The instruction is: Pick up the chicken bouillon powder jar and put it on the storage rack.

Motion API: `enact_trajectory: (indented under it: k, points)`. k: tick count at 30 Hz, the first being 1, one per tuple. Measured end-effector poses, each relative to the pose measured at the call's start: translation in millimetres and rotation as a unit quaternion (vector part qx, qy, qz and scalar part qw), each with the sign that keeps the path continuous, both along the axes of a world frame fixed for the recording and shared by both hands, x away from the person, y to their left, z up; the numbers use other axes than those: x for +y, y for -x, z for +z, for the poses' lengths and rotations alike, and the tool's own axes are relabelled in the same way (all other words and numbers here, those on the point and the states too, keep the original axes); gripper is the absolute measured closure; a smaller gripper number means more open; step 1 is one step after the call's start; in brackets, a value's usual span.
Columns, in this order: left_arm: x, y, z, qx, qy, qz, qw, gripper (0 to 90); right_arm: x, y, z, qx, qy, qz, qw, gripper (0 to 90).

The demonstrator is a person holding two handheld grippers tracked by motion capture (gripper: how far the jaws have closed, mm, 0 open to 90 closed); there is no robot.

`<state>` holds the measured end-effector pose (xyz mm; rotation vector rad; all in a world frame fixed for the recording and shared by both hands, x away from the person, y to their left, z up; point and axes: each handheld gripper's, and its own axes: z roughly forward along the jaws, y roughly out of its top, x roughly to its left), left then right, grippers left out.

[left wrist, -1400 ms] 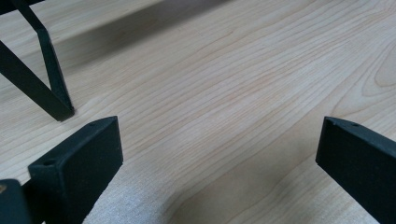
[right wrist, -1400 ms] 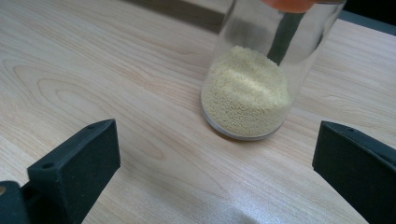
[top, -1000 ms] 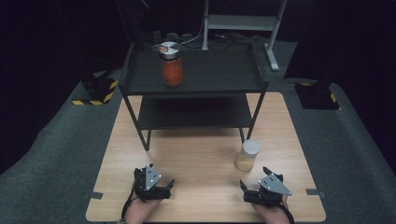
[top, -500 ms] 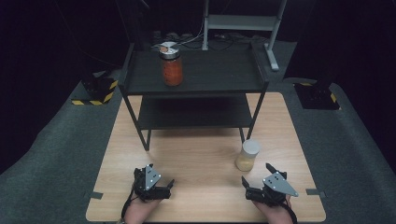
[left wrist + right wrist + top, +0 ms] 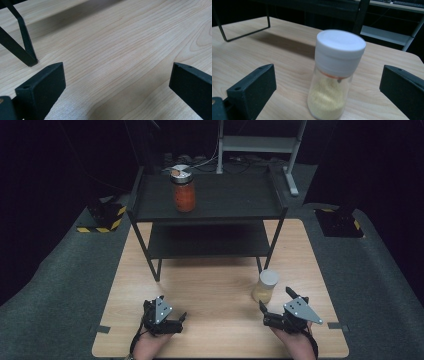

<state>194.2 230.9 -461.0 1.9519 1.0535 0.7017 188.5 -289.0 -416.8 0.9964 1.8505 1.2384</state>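
Note:
A clear jar (image 5: 265,286) with a white lid and yellow grains stands on the wooden table (image 5: 215,290), at the front right. My right gripper (image 5: 276,301) is open just short of it. In the right gripper view the jar (image 5: 335,77) rises between the two spread jaws, touching neither, so my right gripper (image 5: 328,77) holds nothing. My left gripper (image 5: 167,314) rests near the front left edge. It is open too, with bare wood between the jaws of my left gripper (image 5: 117,75). A red-filled jar (image 5: 184,190) with a silver lid stands on the top shelf.
A black two-level shelf rack (image 5: 210,210) occupies the back half of the table. One of its legs (image 5: 23,42) stands left of my left jaws. Dark floor mats surround the table, with a metal stand (image 5: 260,145) behind it.
My right gripper has edged slightly to the right near the yellow jar. The left gripper and both jars have stayed put.

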Motion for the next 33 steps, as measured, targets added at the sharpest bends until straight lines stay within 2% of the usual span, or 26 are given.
enact_trajectory:
  k: [10, 21, 28, 33]
  points:
    - [1.3, 0.1, -0.3, 0.000, 0.003, -0.002, 1.0000, 0.7, 7.3, -17.2, 2.3, -0.003, -0.008, -0.002, 1.0000, 0.0]
    - [0.8, 0.1, -0.2, 0.000, 0.002, -0.001, 1.0000, 0.7, 9.2, -33.4, -2.2, 0.002, -0.023, -0.019, 0.9995, 0.6]
    - [0.7, 0.2, -0.3, -0.001, 0.000, -0.004, 1.0000, 0.7, 6.2, -36.4, -5.7, -0.005, -0.034, -0.015, 0.9993, 7.9]
    - [1.0, 0.4, -0.5, -0.002, 0.001, -0.005, 1.0000, 0.7, 0.6, -40.7, -9.4, 0.003, -0.050, -0.005, 0.9987, 14.8]
